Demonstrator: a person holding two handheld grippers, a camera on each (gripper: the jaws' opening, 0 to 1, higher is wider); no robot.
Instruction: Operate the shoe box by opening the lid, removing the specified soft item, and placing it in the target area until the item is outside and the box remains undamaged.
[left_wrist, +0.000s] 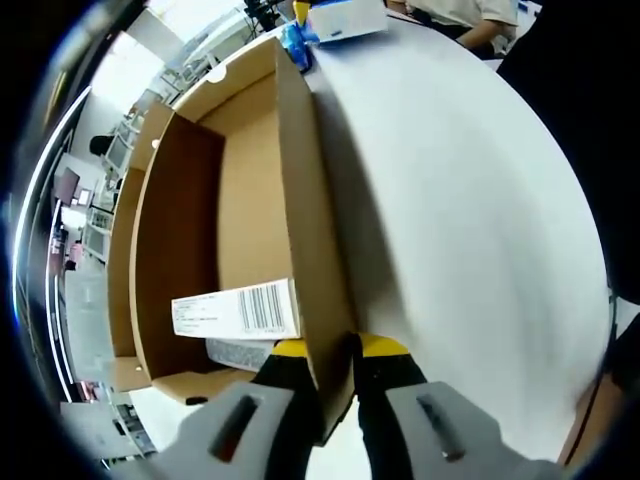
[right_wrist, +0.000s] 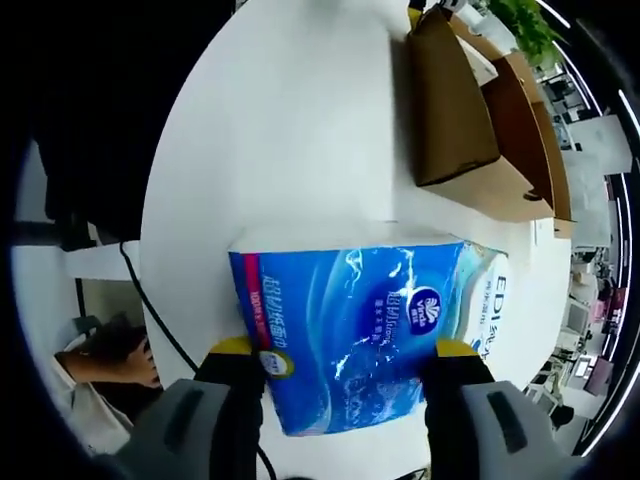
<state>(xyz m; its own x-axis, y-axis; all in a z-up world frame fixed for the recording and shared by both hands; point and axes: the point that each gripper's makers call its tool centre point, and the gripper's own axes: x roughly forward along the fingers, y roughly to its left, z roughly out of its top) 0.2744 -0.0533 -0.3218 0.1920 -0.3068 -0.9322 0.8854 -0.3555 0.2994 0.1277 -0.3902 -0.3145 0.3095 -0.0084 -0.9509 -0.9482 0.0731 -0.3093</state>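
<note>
The brown cardboard shoe box (left_wrist: 250, 200) lies open on the white table (left_wrist: 470, 200), with a white barcode label (left_wrist: 238, 310) inside near its end. My left gripper (left_wrist: 333, 350) is shut on the box's side wall, one yellow-tipped jaw inside and one outside. A soft blue tissue pack (right_wrist: 370, 320) is outside the box, just above the table (right_wrist: 290, 130), and my right gripper (right_wrist: 345, 350) is shut on it across its width. That pack (left_wrist: 340, 22) also appears beyond the box's far end. The box (right_wrist: 460, 110) stands at upper right in the right gripper view.
A person (left_wrist: 470, 15) sits past the table's far edge. A hand (right_wrist: 100, 360) and a black cable (right_wrist: 150, 310) lie off the table's edge at lower left. Shelving (left_wrist: 100, 200) stands beyond the box.
</note>
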